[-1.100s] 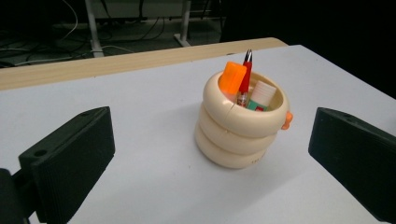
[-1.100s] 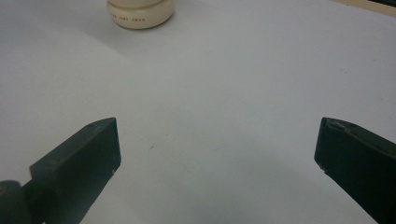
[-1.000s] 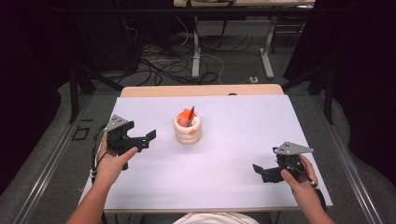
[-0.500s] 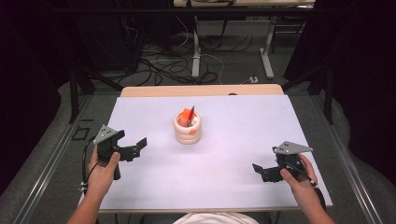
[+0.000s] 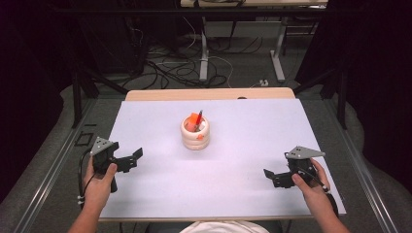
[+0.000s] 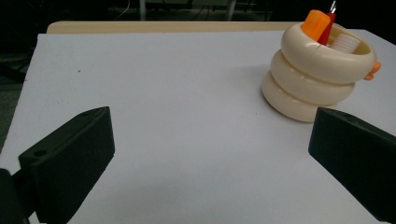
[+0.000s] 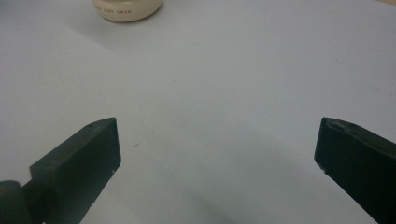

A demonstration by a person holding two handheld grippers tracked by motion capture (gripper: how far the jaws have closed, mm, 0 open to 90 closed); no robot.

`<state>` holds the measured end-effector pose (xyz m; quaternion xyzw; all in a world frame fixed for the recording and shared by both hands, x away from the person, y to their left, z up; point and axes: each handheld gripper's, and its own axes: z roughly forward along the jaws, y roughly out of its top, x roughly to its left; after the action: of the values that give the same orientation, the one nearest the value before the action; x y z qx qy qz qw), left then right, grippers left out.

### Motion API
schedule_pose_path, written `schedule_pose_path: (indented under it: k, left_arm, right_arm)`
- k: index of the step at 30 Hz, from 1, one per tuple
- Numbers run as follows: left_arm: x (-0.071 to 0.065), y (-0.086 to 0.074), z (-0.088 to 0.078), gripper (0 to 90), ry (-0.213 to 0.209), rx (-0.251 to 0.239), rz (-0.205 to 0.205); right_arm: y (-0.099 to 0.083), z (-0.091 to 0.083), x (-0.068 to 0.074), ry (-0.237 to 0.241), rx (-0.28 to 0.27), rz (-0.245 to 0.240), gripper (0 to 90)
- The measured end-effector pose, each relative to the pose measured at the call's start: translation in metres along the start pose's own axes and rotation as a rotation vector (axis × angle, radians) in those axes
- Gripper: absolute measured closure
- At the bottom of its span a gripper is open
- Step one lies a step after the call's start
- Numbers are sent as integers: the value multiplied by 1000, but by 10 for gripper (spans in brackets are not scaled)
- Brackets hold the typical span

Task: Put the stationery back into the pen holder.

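Observation:
A cream ribbed holder (image 5: 196,134) stands near the middle of the white table (image 5: 252,126), with an orange piece and a red pen (image 5: 198,117) sticking out of it. In the left gripper view the holder (image 6: 317,79) sits ahead to the right, with a white ridged item inside. My left gripper (image 5: 131,159) is open near the table's left edge, nothing between its jaws. My right gripper (image 5: 272,176) is open at the front right, also empty. In the right gripper view the holder's base (image 7: 127,9) shows at the top.
A wooden strip (image 5: 209,93) runs along the table's far edge. Beyond it, cables (image 5: 170,68) and metal table legs (image 5: 278,53) lie on the dark floor. Black rails flank the table on both sides.
My left gripper has drawn back from near the holder toward the table's left front edge. The right gripper has stayed where it was.

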<state>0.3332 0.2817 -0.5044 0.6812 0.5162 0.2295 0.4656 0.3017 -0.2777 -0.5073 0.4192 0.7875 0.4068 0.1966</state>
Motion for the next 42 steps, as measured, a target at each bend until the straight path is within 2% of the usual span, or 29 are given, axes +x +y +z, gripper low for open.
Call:
schedule_pose_path:
  k: [4,7,16,22,27,35,42]
  left_arm:
    - [5,-3,1,2,11,16,11]
    - [7,-5,2,2,10,12,4]
    - [7,-8,5,2,-10,6,-1]
    - [7,-10,7,2,-6,17,11]
    - [7,-11,8,2,-12,26,1]
    - [8,-13,10,2,-11,45,-3]
    - [9,-13,12,2,-9,45,-9]
  right_arm:
    - [-2,2,-4,-16,3,-3,1]
    - [-4,4,-9,-31,13,10,1]
    - [-10,6,-26,-54,20,102,1]
    - [-13,7,-33,-89,35,134,1]
    - [-17,8,-38,-122,51,198,1]
    - [-20,8,-42,-165,67,220,1]
    - [-23,10,-44,-174,86,240,0]
